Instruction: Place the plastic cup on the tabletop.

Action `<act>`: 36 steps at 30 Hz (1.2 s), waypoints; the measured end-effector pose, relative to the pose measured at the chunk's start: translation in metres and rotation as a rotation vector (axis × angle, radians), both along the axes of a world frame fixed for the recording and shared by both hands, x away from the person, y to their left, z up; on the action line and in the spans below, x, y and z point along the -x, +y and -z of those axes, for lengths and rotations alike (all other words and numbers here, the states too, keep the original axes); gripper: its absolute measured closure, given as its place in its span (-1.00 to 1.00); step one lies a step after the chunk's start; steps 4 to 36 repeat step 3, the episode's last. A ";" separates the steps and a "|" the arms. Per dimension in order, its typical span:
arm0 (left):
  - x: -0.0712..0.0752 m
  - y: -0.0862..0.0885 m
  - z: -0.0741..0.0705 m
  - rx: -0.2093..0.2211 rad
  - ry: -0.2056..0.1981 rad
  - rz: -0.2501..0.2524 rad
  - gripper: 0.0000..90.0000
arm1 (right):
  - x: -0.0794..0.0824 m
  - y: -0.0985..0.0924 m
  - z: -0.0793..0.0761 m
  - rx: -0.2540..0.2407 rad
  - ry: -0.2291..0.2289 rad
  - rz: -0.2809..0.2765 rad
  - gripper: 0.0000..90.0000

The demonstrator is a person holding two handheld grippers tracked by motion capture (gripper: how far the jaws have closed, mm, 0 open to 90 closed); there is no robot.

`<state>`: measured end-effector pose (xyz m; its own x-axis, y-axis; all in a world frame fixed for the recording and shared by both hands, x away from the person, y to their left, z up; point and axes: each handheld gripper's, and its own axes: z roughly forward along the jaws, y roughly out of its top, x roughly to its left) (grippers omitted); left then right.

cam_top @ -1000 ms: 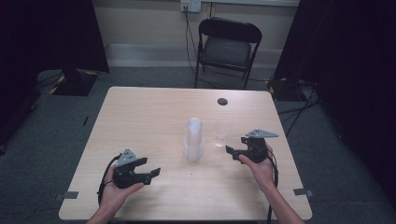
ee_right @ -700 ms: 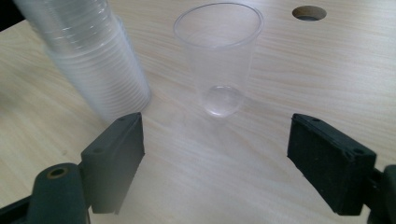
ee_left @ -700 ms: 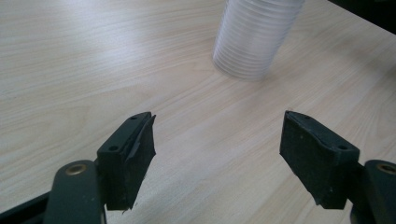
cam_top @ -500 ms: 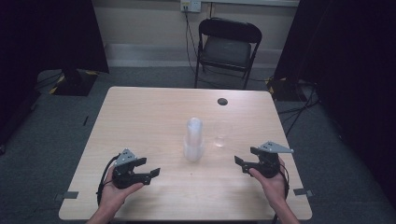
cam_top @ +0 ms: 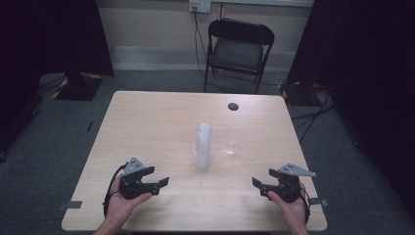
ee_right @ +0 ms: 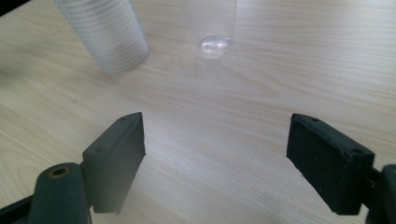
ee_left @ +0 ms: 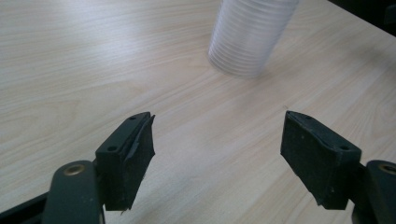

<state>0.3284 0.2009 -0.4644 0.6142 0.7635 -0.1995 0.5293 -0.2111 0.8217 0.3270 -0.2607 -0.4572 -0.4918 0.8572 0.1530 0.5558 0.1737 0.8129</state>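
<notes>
Two things stand near the middle of the wooden table (cam_top: 147,127): a tall stack of clear ribbed cups (cam_top: 202,146) and, just beside it on its right, a single clear cup (cam_top: 231,142), upright. A small dark disc (cam_top: 233,106) lies well apart, toward the far edge. The left gripper (cam_top: 159,185) rests near the front edge, jaws wide apart and empty, pointing toward the stack. The right gripper (cam_top: 259,186) sits at the front right, jaws likewise spread, holding nothing. A black folding chair (cam_top: 238,49) stands beyond the table.
</notes>
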 end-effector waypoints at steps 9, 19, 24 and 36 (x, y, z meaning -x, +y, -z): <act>0.000 -0.001 0.000 -0.003 -0.006 0.003 -0.43 | -0.001 0.001 0.000 0.007 -0.001 -0.003 -0.58; 0.000 -0.001 0.000 -0.003 -0.006 0.003 -0.43 | -0.001 0.001 0.000 0.007 -0.001 -0.003 -0.58; 0.000 -0.001 0.000 -0.003 -0.006 0.003 -0.43 | -0.001 0.001 0.000 0.007 -0.001 -0.003 -0.58; 0.000 -0.001 0.000 -0.003 -0.006 0.003 -0.43 | -0.001 0.001 0.000 0.007 -0.001 -0.003 -0.58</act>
